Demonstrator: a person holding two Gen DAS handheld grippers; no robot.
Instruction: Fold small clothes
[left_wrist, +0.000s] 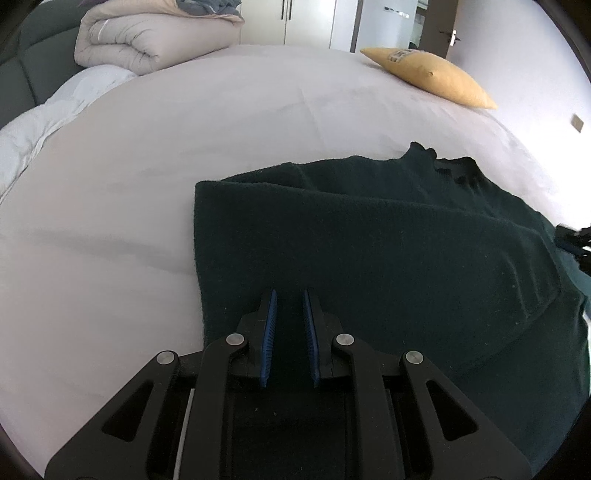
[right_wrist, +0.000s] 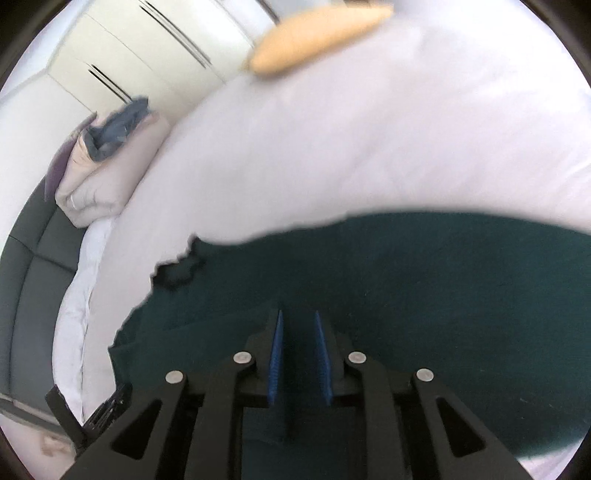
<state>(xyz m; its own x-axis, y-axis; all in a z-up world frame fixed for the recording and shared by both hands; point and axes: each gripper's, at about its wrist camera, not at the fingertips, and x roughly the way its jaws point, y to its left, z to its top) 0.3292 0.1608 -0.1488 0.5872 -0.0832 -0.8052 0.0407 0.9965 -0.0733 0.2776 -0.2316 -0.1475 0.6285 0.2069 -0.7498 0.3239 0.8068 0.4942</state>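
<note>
A dark green knit sweater (left_wrist: 388, 251) lies on the pale bed sheet (left_wrist: 184, 147), with one side folded over its body and the collar (left_wrist: 443, 162) at the far end. My left gripper (left_wrist: 289, 295) sits at the sweater's near edge; dark knit fills the narrow gap between its blue pads, so it is shut on the cloth. In the blurred right wrist view, my right gripper (right_wrist: 297, 315) hangs just over the sweater (right_wrist: 424, 288). Its pads stand apart with cloth showing below and between them, not pressed. The collar (right_wrist: 177, 266) lies to its left.
A yellow pillow (left_wrist: 432, 75) rests at the far right of the bed. A rolled beige duvet (left_wrist: 147, 40) with grey clothes on top lies at the far left, by a dark padded headboard (left_wrist: 22, 74). White wardrobe doors (left_wrist: 306, 22) stand behind.
</note>
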